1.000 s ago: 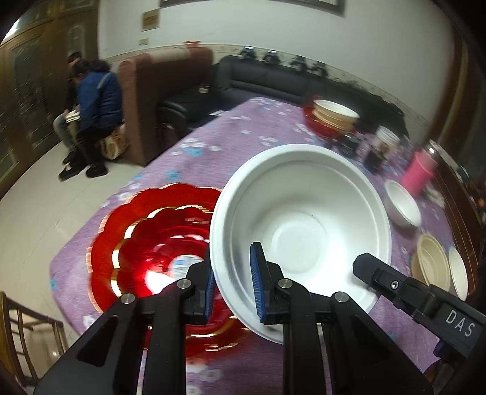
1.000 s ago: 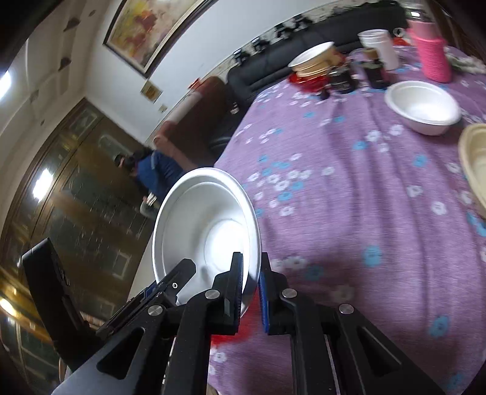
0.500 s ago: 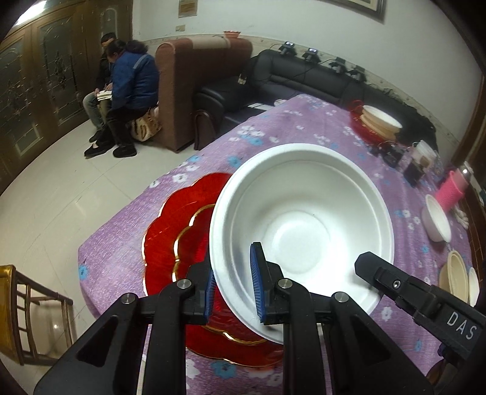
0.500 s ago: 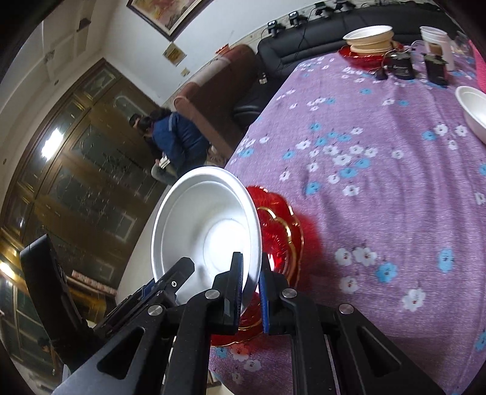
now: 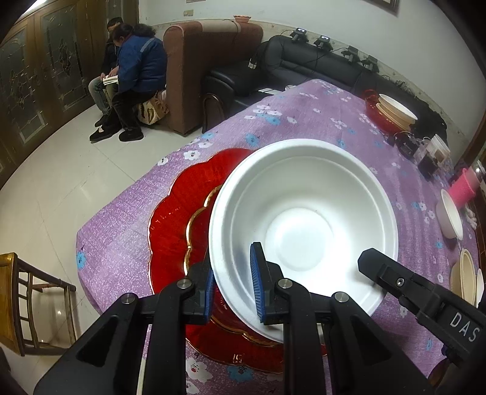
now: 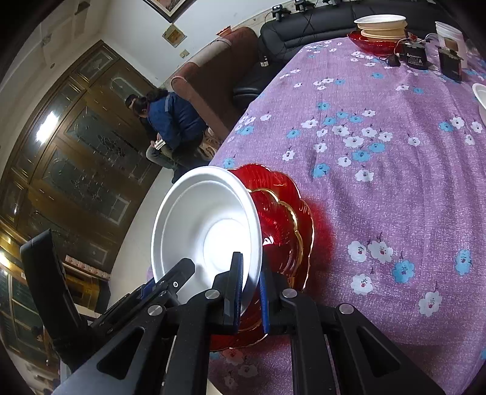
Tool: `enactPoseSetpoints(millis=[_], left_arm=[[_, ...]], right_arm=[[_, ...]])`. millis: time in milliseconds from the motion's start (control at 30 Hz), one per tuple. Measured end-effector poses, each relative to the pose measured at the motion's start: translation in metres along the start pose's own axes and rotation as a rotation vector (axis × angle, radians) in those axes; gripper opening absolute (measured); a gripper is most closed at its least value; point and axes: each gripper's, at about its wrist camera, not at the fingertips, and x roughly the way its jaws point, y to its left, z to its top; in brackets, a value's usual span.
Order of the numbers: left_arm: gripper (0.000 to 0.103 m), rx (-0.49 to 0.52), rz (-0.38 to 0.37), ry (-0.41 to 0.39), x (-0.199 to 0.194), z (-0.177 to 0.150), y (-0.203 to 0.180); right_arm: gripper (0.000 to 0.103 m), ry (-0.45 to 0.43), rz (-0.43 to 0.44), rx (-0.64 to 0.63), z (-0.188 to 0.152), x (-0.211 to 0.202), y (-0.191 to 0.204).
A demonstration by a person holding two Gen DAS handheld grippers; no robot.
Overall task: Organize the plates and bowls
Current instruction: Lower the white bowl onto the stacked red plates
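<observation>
I hold one white bowl (image 5: 303,231) with both tongs, above the red scalloped plates (image 5: 182,212) stacked near the bench corner; the bowl is tilted, and I cannot tell whether its underside touches the plates. The left tongs (image 5: 232,284) are closed on the bowl's near rim, one blue pad (image 5: 256,282) inside the bowl and the other outside the wall. The right tongs (image 6: 250,288) are clamped tight on the rim at another point, with the thin wall pinched between the pads; in the left wrist view their black body enters from the lower right. The bench (image 6: 395,182) carries a purple cloth with white and blue flowers. Further out on it stand a smaller white bowl (image 5: 451,212), a pink cup (image 5: 463,187), and a stack of tan and white bowls on a red dish (image 6: 381,29). Beyond the bench, two seated people (image 5: 133,70) occupy the space beside a brown armchair (image 5: 206,66).
</observation>
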Motion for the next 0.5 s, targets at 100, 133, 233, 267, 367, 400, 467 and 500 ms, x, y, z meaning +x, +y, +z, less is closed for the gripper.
enactPoseSetpoints(millis=[100,133,233,267,367,400,467,500], left_arm=[[0.019,-0.004,0.004,0.008,0.003,-0.001,0.002],[0.019,-0.005,0.005,0.01,0.003,-0.001,0.002],[0.019,-0.009,0.005,0.017,0.005,-0.001,0.003],[0.019,-0.009,0.006,0.019,0.006,-0.001,0.003],[0.019,-0.009,0.006,0.026,0.008,-0.002,0.004],[0.019,-0.009,0.006,0.028,0.009,-0.002,0.004],[0.019,-0.008,0.007,0.035,0.01,-0.002,0.004],[0.019,-0.008,0.007,0.038,0.011,-0.003,0.004]], right_arm=[[0.009,0.009,-0.002,-0.003,0.0,0.004,0.001],[0.009,0.012,-0.003,-0.004,0.0,0.006,0.001],[0.009,0.02,-0.005,-0.003,0.002,0.011,0.003],[0.009,0.022,-0.006,-0.003,0.003,0.012,0.003],[0.009,0.026,-0.01,-0.002,0.004,0.015,0.003],[0.009,0.027,-0.011,-0.002,0.004,0.015,0.003],[0.009,0.031,-0.013,0.001,0.005,0.016,0.003],[0.009,0.032,-0.015,0.001,0.005,0.017,0.003]])
